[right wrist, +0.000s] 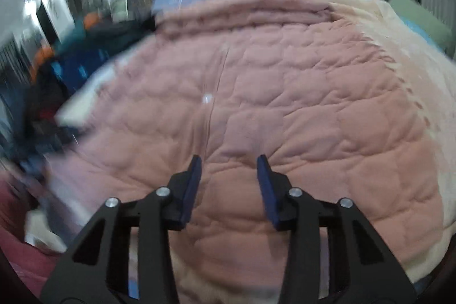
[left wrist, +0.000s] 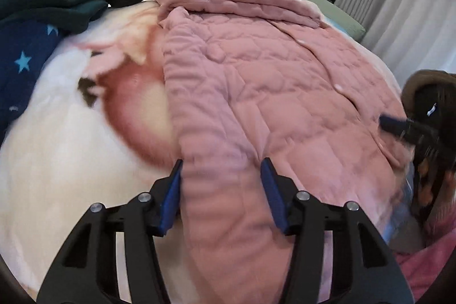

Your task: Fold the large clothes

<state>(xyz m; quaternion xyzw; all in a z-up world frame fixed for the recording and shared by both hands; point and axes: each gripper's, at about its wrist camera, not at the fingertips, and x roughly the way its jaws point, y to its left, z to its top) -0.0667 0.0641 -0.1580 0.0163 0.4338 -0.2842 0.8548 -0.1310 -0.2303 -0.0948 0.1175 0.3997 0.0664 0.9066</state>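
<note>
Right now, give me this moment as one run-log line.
left gripper: open, straddling sleeve | right gripper: open, empty | pink quilted coat: flat on cream fleece blanket | fold: not begun

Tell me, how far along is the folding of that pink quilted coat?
Early. The pink quilted coat is already spread flat on the bed, one sleeve lying along its side. Right now the left gripper straddles that sleeve, open, and the right gripper hovers open over the coat's body. No fold across the body shows, so that remains.
</note>
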